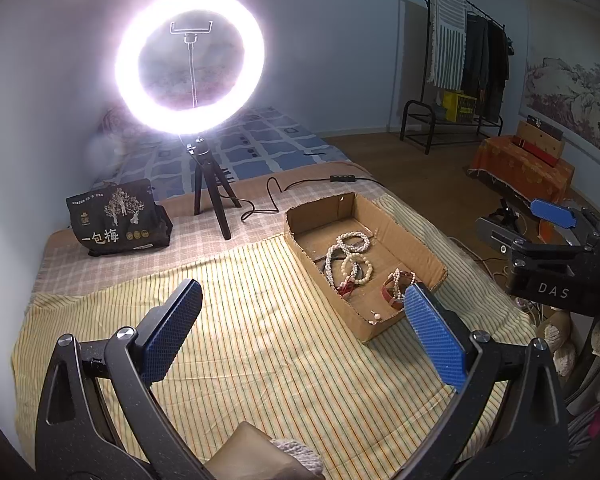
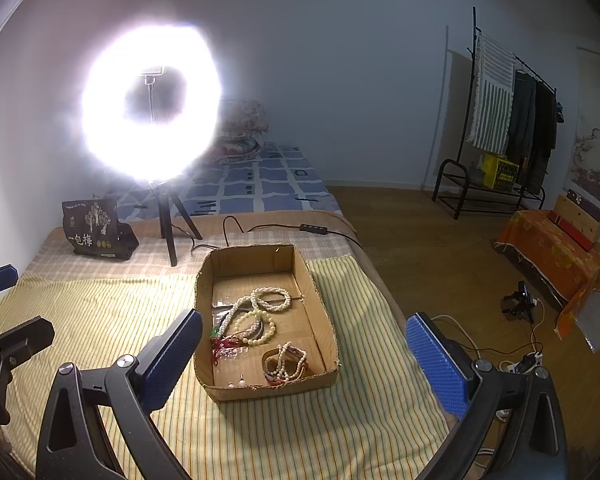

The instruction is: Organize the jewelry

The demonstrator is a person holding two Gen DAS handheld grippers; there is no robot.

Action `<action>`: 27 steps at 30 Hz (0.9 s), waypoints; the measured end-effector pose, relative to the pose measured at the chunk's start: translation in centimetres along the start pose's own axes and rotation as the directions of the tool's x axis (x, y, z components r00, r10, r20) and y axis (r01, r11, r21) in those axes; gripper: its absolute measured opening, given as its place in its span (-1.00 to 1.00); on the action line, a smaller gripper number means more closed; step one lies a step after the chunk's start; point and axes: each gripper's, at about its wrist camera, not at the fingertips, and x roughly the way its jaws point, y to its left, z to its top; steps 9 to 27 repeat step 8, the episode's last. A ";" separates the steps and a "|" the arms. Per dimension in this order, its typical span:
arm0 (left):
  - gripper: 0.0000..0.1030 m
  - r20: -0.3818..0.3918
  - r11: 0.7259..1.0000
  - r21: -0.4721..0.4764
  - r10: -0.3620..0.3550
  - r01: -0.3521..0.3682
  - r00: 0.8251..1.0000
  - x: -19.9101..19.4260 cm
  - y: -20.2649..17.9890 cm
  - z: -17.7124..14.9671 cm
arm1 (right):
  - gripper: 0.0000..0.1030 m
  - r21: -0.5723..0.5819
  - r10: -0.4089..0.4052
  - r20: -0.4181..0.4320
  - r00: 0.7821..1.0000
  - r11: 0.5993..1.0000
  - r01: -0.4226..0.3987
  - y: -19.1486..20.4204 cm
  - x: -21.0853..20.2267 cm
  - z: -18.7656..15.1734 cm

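With both the left gripper [image 1: 302, 326] and right gripper [image 2: 304, 356] spread wide and empty above the bed [image 2: 100, 312], the pearl necklaces [image 2: 260, 304] tangled in the cardboard box [image 2: 320, 320] could snag and drag neighbours out together.

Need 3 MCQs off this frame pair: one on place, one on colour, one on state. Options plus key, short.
1. Where does the jewelry lie?
A. in the cardboard box
B. on the striped cloth
C. on the floor

2. What colour are the pads on the gripper fingers?
A. red
B. blue
C. white

3. How stand the left gripper and right gripper?
A. both shut on beads
B. one shut, one open
C. both open, holding nothing

Key:
1 A, the beads and bracelets sit within the box walls.
2 B, both wrist views show blue textured pads.
3 C, each view shows its fingers spread wide with nothing between them.
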 end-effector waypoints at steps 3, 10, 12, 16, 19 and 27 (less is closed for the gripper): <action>0.99 0.012 1.000 0.011 0.004 -0.005 1.000 -0.2 -0.5 0.0 | 1.00 -0.003 0.000 -0.004 1.000 1.000 0.000 0.0 0.0 0.0; 0.99 0.023 1.000 0.019 0.004 -0.005 1.000 -0.4 -0.6 0.0 | 1.00 -0.017 0.005 -0.011 1.000 1.000 -0.005 0.1 0.1 0.0; 0.99 0.023 1.000 0.019 0.004 -0.005 1.000 -0.4 -0.6 0.0 | 1.00 -0.017 0.005 -0.011 1.000 1.000 -0.005 0.1 0.1 0.0; 0.99 0.023 1.000 0.019 0.004 -0.005 1.000 -0.4 -0.6 0.0 | 1.00 -0.017 0.005 -0.011 1.000 1.000 -0.005 0.1 0.1 0.0; 0.99 0.023 1.000 0.019 0.004 -0.005 1.000 -0.4 -0.6 0.0 | 1.00 -0.017 0.005 -0.011 1.000 1.000 -0.005 0.1 0.1 0.0; 0.99 0.023 1.000 0.019 0.004 -0.005 1.000 -0.4 -0.6 0.0 | 1.00 -0.017 0.005 -0.011 1.000 1.000 -0.005 0.1 0.1 0.0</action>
